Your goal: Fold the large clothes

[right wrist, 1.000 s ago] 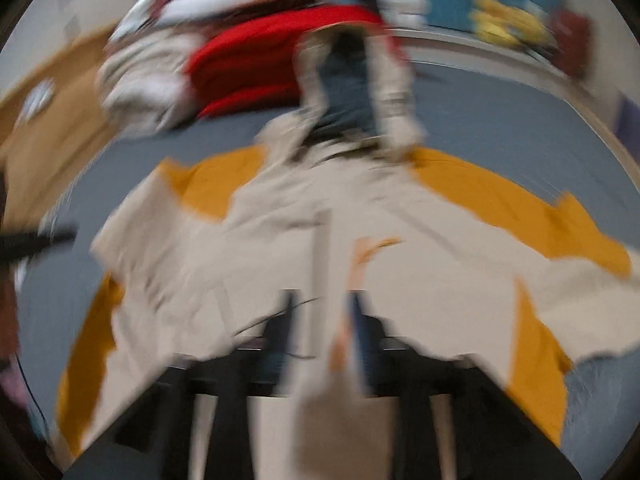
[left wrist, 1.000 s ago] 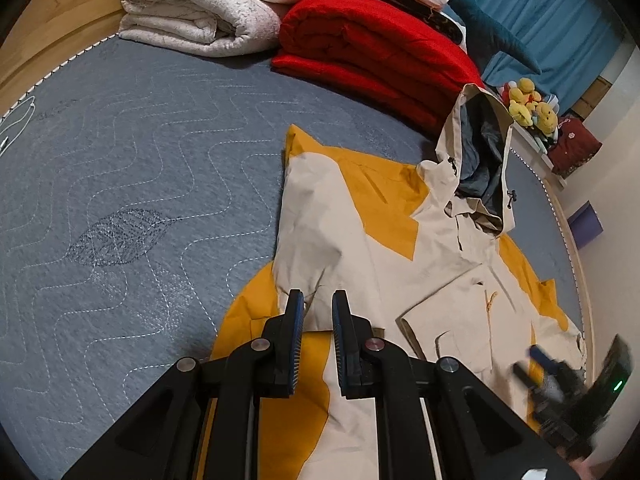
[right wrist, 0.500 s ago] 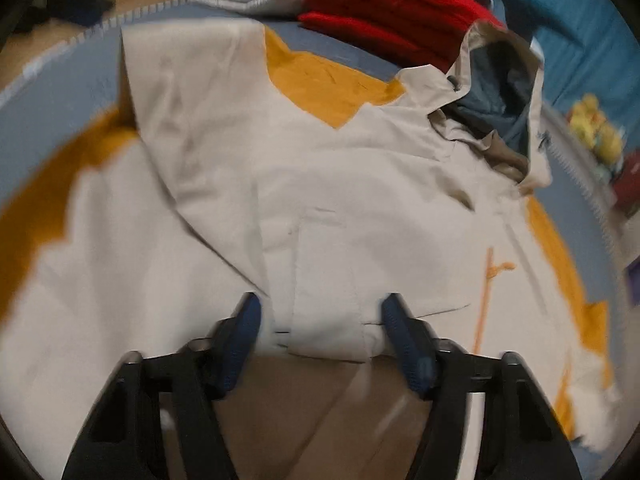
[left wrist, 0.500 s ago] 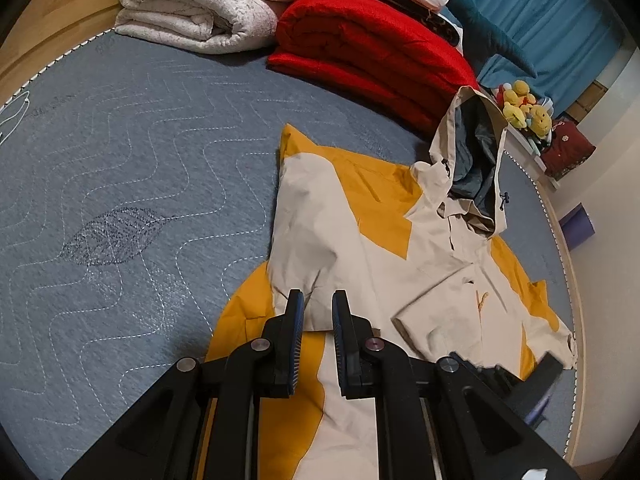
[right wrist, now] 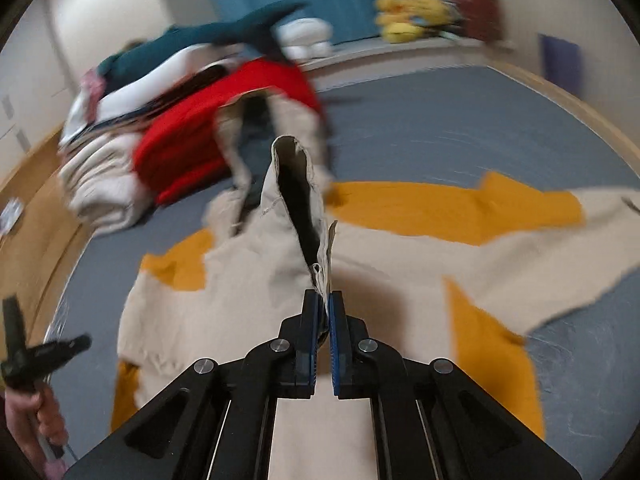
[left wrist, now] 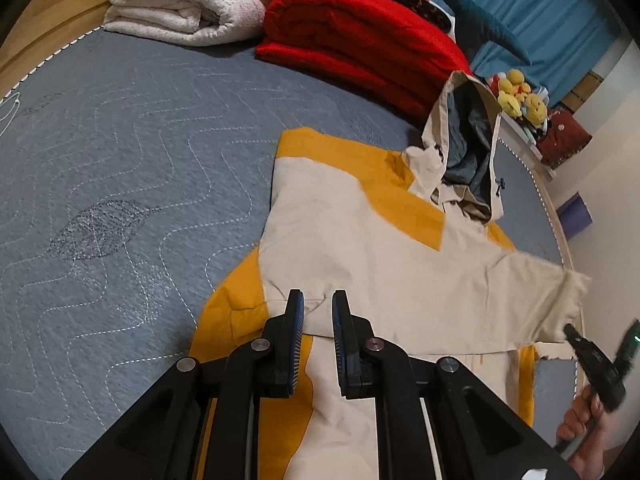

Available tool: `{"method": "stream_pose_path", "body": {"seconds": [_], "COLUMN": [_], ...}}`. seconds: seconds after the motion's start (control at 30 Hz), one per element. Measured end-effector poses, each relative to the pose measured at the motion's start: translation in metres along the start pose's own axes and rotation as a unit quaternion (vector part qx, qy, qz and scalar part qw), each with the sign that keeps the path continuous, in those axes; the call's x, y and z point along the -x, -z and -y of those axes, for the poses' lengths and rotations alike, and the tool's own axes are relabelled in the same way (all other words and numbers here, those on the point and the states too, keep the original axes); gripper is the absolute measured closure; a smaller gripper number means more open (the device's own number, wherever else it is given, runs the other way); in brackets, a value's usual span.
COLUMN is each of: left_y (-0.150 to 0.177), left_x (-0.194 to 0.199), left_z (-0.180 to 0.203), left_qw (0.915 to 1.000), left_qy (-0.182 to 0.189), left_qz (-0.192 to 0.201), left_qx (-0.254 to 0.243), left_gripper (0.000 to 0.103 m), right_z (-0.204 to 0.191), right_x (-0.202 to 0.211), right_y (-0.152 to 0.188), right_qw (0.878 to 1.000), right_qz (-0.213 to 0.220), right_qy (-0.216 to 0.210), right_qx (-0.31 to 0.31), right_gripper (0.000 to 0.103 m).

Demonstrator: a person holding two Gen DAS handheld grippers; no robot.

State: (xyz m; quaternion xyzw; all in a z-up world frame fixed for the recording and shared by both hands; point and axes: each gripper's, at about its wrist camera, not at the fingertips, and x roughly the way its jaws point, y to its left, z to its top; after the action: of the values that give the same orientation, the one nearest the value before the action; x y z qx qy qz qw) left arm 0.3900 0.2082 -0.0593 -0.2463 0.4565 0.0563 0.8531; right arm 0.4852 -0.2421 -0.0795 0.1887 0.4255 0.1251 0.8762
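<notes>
A beige and orange hooded jacket point(left wrist: 360, 248) lies spread on the grey-blue quilted bed point(left wrist: 120, 140), its hood point(left wrist: 468, 148) towards the pillows. My left gripper point(left wrist: 318, 300) hovers over the folded-in left sleeve, jaws a narrow gap apart with nothing between them. My right gripper point(right wrist: 325, 300) is shut on the right sleeve's cuff point(right wrist: 296, 184), which stands up open-mouthed from the pads above the jacket point(right wrist: 240, 288). In the left wrist view the right gripper point(left wrist: 596, 354) shows at the right edge in a hand, with the raised sleeve point(left wrist: 552, 296) beside it.
A folded red blanket point(left wrist: 360, 40) and a white blanket point(left wrist: 180, 4) are stacked at the head of the bed. Yellow plush toys point(left wrist: 520, 96) and a purple box point(left wrist: 576, 216) sit past the bed's right edge. A wooden frame point(left wrist: 40, 20) runs along the left.
My right gripper went from wide open over the cuff to shut on it and swung sideways, lifting the sleeve. The left gripper stayed where it was.
</notes>
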Motion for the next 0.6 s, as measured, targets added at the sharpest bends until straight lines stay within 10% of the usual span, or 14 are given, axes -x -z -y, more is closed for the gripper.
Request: {"method": "stream_pose_path", "body": {"seconds": [0.17, 0.37, 0.6], "left_y": [0.003, 0.010, 0.015], "left_x": [-0.010, -0.026, -0.032], "left_z": [0.006, 0.006, 0.009], "left_qw": [0.9997, 0.9990, 0.9982], "left_qy": [0.000, -0.001, -0.004], "left_qz": [-0.014, -0.038, -0.047], "left_qx": [-0.020, -0.023, -0.036], "left_gripper": [0.090, 0.090, 0.090], "right_z": [0.060, 0.095, 0.116], "right_x": [-0.051, -0.064, -0.097], "right_y": [0.000, 0.010, 0.021], "right_qw": [0.990, 0.975, 0.962], "right_qz": [-0.068, -0.092, -0.141], "right_qy": [0.036, 0.040, 0.021], "right_qx": [-0.120, -0.197, -0.233], "right_gripper": [0.089, 0.046, 0.058]}}
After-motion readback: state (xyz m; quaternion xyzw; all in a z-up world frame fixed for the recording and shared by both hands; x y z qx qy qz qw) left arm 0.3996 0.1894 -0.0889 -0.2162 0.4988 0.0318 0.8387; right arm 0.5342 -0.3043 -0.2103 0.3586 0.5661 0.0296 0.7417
